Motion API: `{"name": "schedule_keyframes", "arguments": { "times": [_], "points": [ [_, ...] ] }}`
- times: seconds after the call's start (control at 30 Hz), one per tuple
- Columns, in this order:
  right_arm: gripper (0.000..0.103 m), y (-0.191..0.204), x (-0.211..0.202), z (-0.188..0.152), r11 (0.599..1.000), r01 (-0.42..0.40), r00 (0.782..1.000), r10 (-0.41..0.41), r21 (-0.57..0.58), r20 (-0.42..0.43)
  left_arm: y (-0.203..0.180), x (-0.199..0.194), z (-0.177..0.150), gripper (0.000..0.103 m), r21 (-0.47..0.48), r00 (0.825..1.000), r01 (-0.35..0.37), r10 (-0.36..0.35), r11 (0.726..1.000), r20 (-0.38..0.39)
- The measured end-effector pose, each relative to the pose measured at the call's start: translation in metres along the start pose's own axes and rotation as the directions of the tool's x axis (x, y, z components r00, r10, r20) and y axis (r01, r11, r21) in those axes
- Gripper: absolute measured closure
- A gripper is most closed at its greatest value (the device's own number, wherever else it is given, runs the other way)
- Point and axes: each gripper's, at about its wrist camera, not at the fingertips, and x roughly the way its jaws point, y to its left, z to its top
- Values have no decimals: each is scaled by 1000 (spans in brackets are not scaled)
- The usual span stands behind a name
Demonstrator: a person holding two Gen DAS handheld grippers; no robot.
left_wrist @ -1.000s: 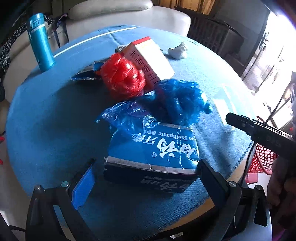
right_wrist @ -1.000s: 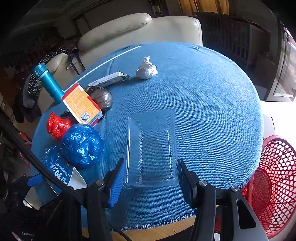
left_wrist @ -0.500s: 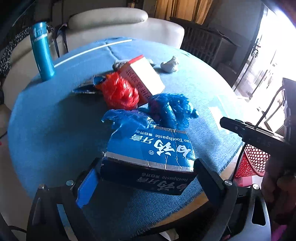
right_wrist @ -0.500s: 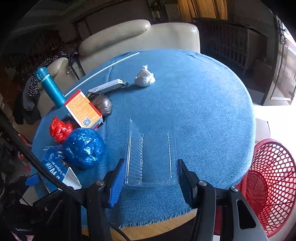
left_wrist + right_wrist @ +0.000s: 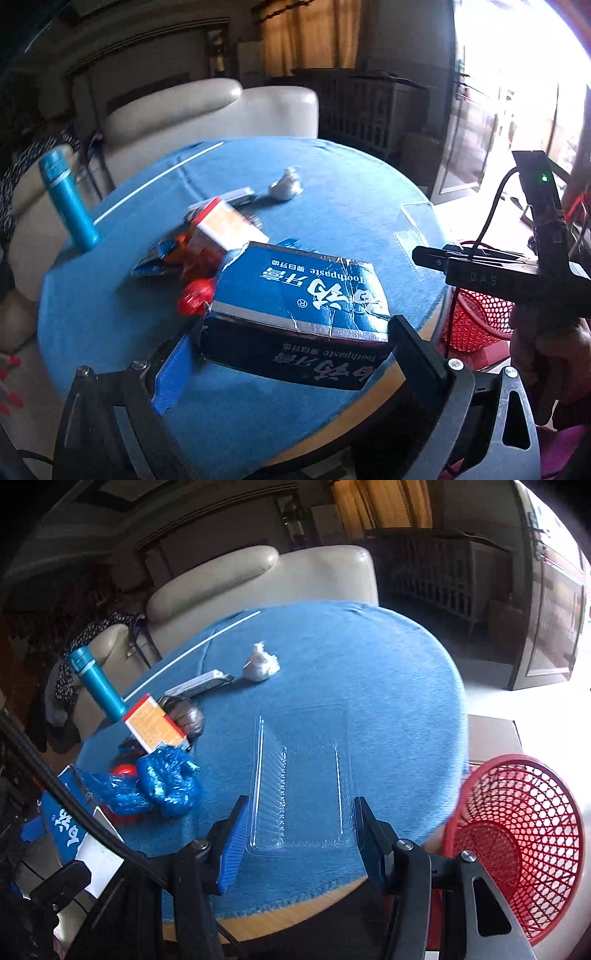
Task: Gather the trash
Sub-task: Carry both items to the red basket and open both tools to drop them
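My left gripper [image 5: 291, 347] is shut on a blue toothpaste box [image 5: 303, 295] and holds it lifted above the table's near edge. The box also shows at the left of the right wrist view [image 5: 70, 827]. My right gripper [image 5: 301, 827] is open, with its fingers on either side of a clear plastic tray [image 5: 301, 779] that lies on the blue tablecloth [image 5: 369, 672]. A red mesh basket [image 5: 517, 834] stands on the floor beside the table at the right. It also shows in the left wrist view [image 5: 476, 317].
On the table are a crumpled blue plastic bag [image 5: 159, 782], a red bag [image 5: 194, 295], an orange-and-white box [image 5: 153, 723], a grey wrapped lump [image 5: 260, 664], a flat white pack [image 5: 199, 681] and a teal bottle [image 5: 98, 683]. A cream sofa [image 5: 258, 579] stands behind.
My left gripper has closed on the toothpaste box and lifted it off the table, toward me. The blue bag stayed on the table. My right gripper has barely moved around the clear tray.
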Motion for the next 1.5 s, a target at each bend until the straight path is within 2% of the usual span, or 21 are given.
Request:
{"name": "schedule_keyframes", "arguments": {
  "times": [0.3, 0.4, 0.53, 0.73, 1.03, 1.17, 1.4, 1.5],
  "points": [
    [46, -57, -17, -5, 992, 48, 998, -51, 116, 24, -47, 35, 30, 5, 100, 996, 83, -81, 991, -26],
    [46, -85, -26, -10, 982, 89, 995, -96, 164, 32, -73, 51, 40, 5, 139, 992, 125, -119, 982, -50],
    [46, -126, -36, -20, 960, 140, 989, -149, 244, 20, -113, 67, 48, 5, 212, 984, 174, -162, 962, -72],
    [45, -180, -49, -38, 917, 202, 977, -211, 345, -10, -175, 84, 56, 5, 308, 965, 260, -237, 915, -110],
    [44, -238, -64, -53, 855, 213, 973, -231, 473, -20, -247, 105, 61, 5, 390, 933, 358, -312, 848, -177],
    [44, -251, -76, -57, 838, 228, 966, -260, 496, -5, -255, 110, 59, 5, 409, 922, 387, -332, 826, -201],
    [44, -253, -82, -51, 835, 235, 961, -277, 498, 12, -233, 117, 65, 5, 334, 908, 414, -361, 847, -212],
    [44, -245, -80, -46, 847, 238, 960, -279, 475, 17, -233, 113, 71, 5, 316, 894, 445, -394, 838, -215]
  ]
}}
